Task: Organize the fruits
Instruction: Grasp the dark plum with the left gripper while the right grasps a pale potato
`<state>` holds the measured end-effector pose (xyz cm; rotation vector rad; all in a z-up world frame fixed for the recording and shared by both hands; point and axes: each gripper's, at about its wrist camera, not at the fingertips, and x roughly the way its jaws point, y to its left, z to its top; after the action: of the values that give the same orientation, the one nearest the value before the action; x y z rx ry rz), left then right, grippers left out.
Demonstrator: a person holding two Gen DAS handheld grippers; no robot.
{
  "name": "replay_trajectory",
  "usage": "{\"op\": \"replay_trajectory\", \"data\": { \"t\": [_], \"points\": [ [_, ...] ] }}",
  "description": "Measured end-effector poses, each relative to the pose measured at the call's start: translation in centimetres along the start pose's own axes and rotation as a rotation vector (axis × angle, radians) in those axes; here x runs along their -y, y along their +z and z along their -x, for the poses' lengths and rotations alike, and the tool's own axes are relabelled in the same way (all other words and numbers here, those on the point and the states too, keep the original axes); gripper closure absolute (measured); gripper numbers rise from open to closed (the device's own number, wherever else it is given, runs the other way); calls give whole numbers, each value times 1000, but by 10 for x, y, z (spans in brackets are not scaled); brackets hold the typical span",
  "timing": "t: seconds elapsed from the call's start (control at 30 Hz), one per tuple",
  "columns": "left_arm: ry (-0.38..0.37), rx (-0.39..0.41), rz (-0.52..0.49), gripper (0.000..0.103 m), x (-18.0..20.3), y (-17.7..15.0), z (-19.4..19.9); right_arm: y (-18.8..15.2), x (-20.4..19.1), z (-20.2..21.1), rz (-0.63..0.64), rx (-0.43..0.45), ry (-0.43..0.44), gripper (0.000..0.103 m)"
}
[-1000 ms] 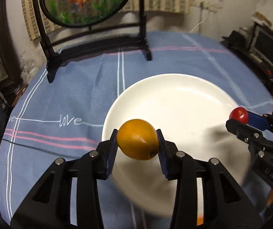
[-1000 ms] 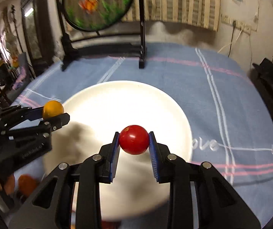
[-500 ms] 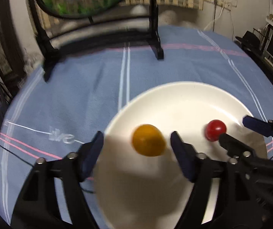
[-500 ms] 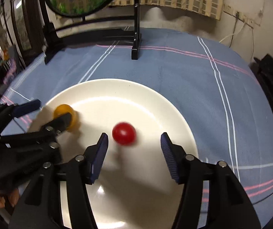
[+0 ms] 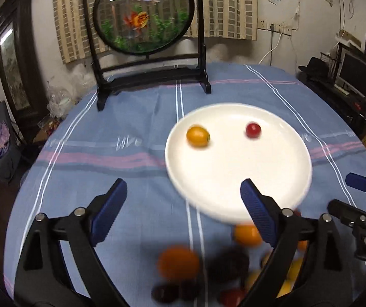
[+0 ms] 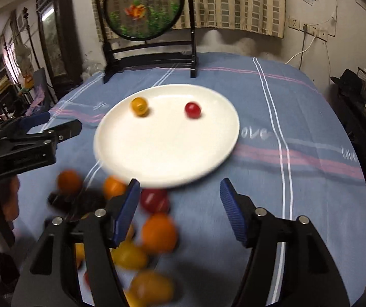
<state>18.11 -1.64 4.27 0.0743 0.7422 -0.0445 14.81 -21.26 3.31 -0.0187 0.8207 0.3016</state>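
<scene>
White glazed ceramic, the round plate [image 5: 239, 179] fills the middle of the left wrist view on the blue striped tablecloth [image 5: 111, 133]. On it we see the small orange-yellow oval fruit [image 5: 198, 136] at about ten o'clock and the small red round tomato [image 5: 253, 130] at about one o'clock, well apart. A second ago the orange-yellow fruit sat clamped in the left gripper [image 5: 180, 208]; now that gripper is empty, its jaws opening, and pulled back off the plate toward six o'clock. Blurred loose fruits [image 5: 179, 262] lie on the cloth beneath it, at the plate's six o'clock.

In the right wrist view we find the same plate [image 6: 167, 158], the orange-yellow fruit [image 6: 139, 106] at eleven o'clock and the red tomato [image 6: 192, 110] at one o'clock. The right gripper [image 6: 180, 208], which held the tomato a second ago, has let go and drawn back; its jaws are opening with nothing between them. The pile of unsorted fruits [image 6: 157, 232] shows at seven o'clock.

We judge two fruits delivered, and both grippers free to fetch more from the pile.
</scene>
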Motion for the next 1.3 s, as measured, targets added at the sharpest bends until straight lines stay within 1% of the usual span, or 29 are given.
{"op": "replay_trajectory", "data": {
  "t": [0.07,0.17,0.23,0.27,0.33,0.4,0.43,0.47,0.5,0.57,0.63,0.7,0.83,0.9,0.93,1.0,1.03,1.07,1.13,1.23,1.27,1.3],
  "points": [
    [2,-12,-1,11,-3,-19,11,-19,-7,20,-2,28,24,37],
    [13,-43,-13,11,-8,-47,23,-41,-17,40,-7,56,39,37],
    [-3,-59,-5,11,-13,-63,33,-59,-26,50,-9,54,20,37],
    [-17,-60,-9,11,-15,-74,39,-67,-29,53,-8,51,21,37],
    [-21,-65,-36,11,-15,-88,47,-85,-34,58,-15,40,45,36],
    [-14,-63,-64,11,-16,-103,54,-99,-40,58,-9,10,41,27],
    [-17,-66,-72,11,-17,-109,56,-106,-43,59,-4,2,17,18],
    [-25,-81,-77,11,-18,-117,56,-111,-46,59,4,-4,-5,12],
    [-27,-90,-77,11,-19,-121,56,-116,-50,59,15,-8,-14,12],
    [-25,-125,-76,11,-19,-129,52,-121,-55,56,28,-21,1,12],
    [-22,-149,-78,11,-18,-135,48,-122,-59,50,28,-37,-14,12],
    [-29,-153,-81,11,-17,-139,47,-123,-60,44,30,-55,-15,12],
    [-35,-157,-89,11,-16,-140,42,-125,-61,31,36,-82,-50,12],
    [-41,-172,-89,11,-16,-139,36,-126,-62,26,52,-94,-37,12],
    [-44,-182,-86,11,-17,-140,32,-126,-63,25,59,-94,-35,12],
    [-36,-193,-81,11,-17,-138,28,-127,-65,23,69,-100,-24,23],
    [-37,-195,-79,11,-18,-138,26,-126,-65,22,64,-104,-19,31],
    [-39,-195,-77,11,-19,-138,25,-125,-63,19,50,-113,-12,38],
    [-42,-197,-78,11,-19,-138,25,-124,-61,14,38,-129,-16,41],
    [-50,-204,-77,11,-19,-138,23,-121,-61,11,21,-131,-29,42],
    [-59,-211,-70,11,-20,-138,22,-119,-62,11,23,-131,-39,48],
    [-64,-214,-64,11,-21,-139,21,-118,-63,10,22,-132,-39,49]
  ]
}}
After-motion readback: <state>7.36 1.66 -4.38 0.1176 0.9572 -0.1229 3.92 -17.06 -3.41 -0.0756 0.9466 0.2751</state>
